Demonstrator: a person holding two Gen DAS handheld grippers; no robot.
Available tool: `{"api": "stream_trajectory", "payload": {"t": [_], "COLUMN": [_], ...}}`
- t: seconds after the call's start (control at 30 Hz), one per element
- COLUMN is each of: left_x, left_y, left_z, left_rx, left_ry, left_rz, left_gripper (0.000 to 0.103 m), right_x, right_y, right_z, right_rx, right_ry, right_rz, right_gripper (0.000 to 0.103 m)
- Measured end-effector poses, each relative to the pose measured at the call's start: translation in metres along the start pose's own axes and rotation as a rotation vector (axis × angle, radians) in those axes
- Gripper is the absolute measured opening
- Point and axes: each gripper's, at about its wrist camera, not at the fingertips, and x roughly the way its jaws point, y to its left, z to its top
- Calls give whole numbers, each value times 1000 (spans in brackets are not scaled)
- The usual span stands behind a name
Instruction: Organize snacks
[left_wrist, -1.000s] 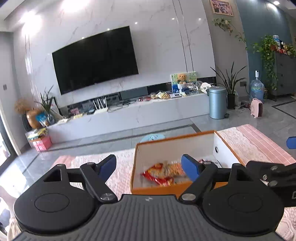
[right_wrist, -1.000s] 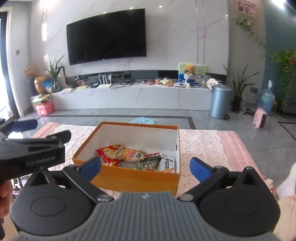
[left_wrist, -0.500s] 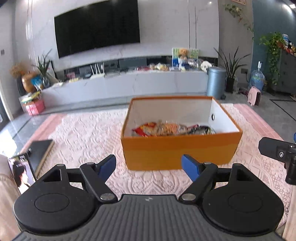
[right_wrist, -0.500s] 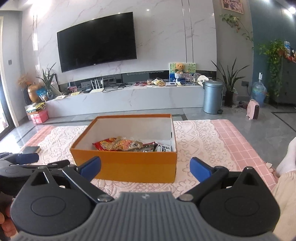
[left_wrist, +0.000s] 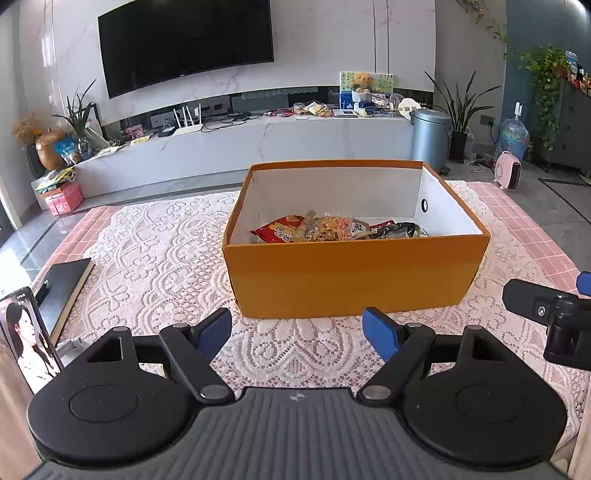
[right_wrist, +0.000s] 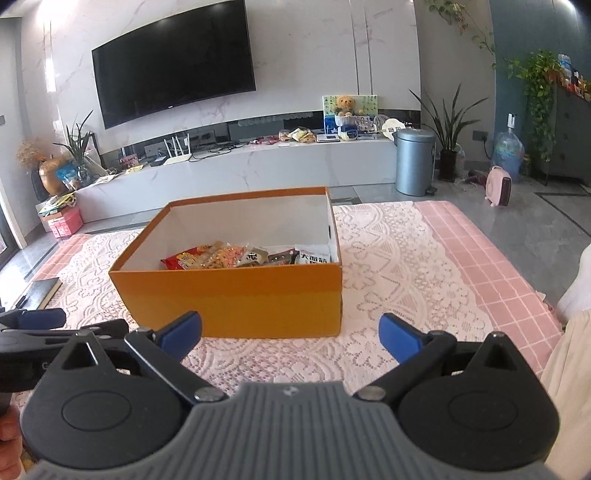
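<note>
An orange box (left_wrist: 354, 273) sits mid-frame on the lace-covered table (left_wrist: 155, 258), open-topped, with snack packets (left_wrist: 325, 229) heaped on its floor toward the near wall. Left of it in the left wrist view lie a dark book (left_wrist: 62, 284) and, at the lower left edge, a phone (left_wrist: 29, 339) with a lit screen. Nothing lies between either claw and the box; bare lace runs around all its sides, and pink checked cloth (right_wrist: 480, 251) borders the right edge. The left claw (left_wrist: 297, 330) hangs spread and empty in front of the box's near wall; the right claw (right_wrist: 290, 330) is likewise spread and empty. Each claw shows at the other view's edge. Compared with a second ago, both claws have pulled back and away from the box, which now shows whole with its front face in full view.
</note>
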Motion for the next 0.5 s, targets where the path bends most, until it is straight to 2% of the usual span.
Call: {"api": "stream_trajectory", "payload": {"t": [0.5], "left_x": [-6], "left_y": [1], "left_z": [4], "left_rx": [1], "left_ry": [-15], "left_rz": [5], "left_gripper": [94], "right_x": [-5], "right_y": [1], "right_z": [-1], "right_rx": [-9], "right_ry": [-13], "right_rz": [1], "right_gripper": [99]}}
